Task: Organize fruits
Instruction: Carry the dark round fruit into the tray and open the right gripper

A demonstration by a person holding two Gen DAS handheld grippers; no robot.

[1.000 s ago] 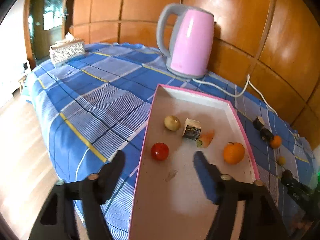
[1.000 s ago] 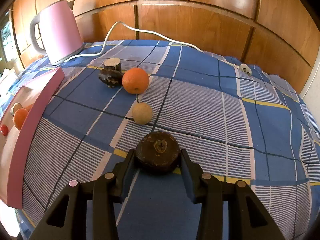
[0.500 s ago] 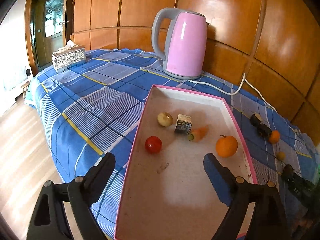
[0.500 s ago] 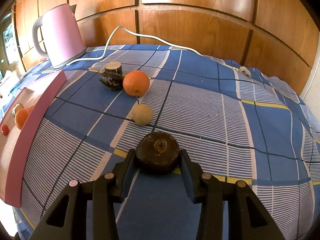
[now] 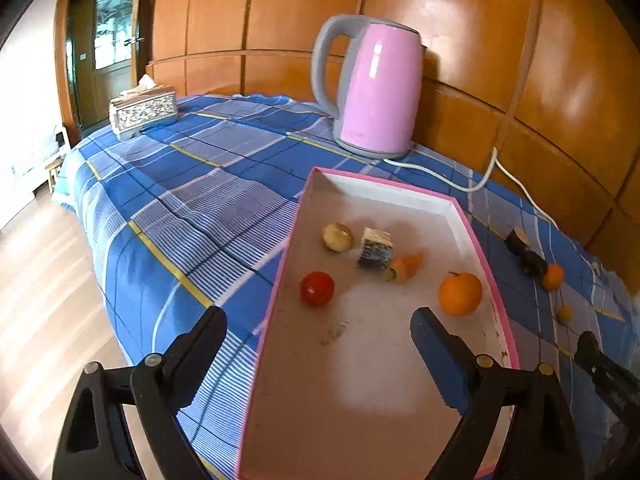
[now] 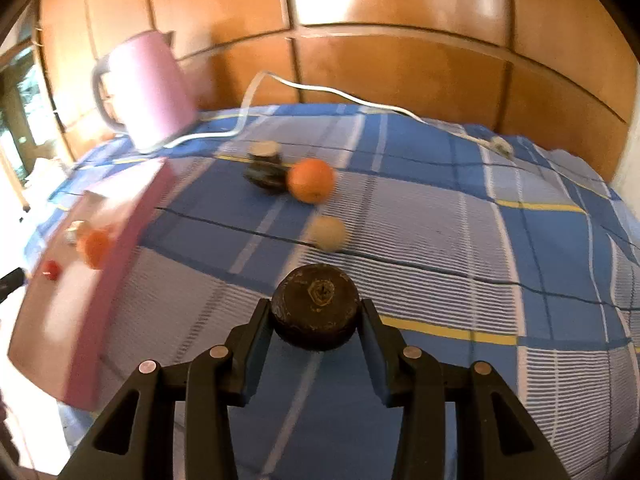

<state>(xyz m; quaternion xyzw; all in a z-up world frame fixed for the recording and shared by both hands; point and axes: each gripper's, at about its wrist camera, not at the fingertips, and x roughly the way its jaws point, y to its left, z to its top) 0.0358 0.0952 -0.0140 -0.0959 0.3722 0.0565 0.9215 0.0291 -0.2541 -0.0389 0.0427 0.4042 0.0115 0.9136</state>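
Observation:
In the right wrist view my right gripper (image 6: pixel 315 307) is shut on a dark brown round fruit (image 6: pixel 316 292), held just above the blue checked cloth. Beyond it on the cloth lie an orange (image 6: pixel 311 180), a pale round fruit (image 6: pixel 329 232) and two dark pieces (image 6: pixel 266 174). My left gripper (image 5: pixel 318 318) hangs over the near end of the pink-rimmed tray (image 5: pixel 360 380); its jaws are opening with nothing between them. The tray holds a red tomato (image 5: pixel 317 288), an orange (image 5: pixel 460 294), a pale round fruit (image 5: pixel 338 237), a wrapped block (image 5: pixel 375 248) and a carrot piece (image 5: pixel 404 268).
A pink kettle (image 5: pixel 376 88) stands behind the tray against the wood-panelled wall, and its white cord (image 6: pixel 340 96) trails across the back of the cloth. A tissue box (image 5: pixel 144 110) sits at the far left corner. The table edge drops to a wooden floor on the left.
My left gripper's jaws have spread wider over the tray. My right gripper has lifted a little with the dark fruit still in it and swung toward the tray; its view is now blurred.

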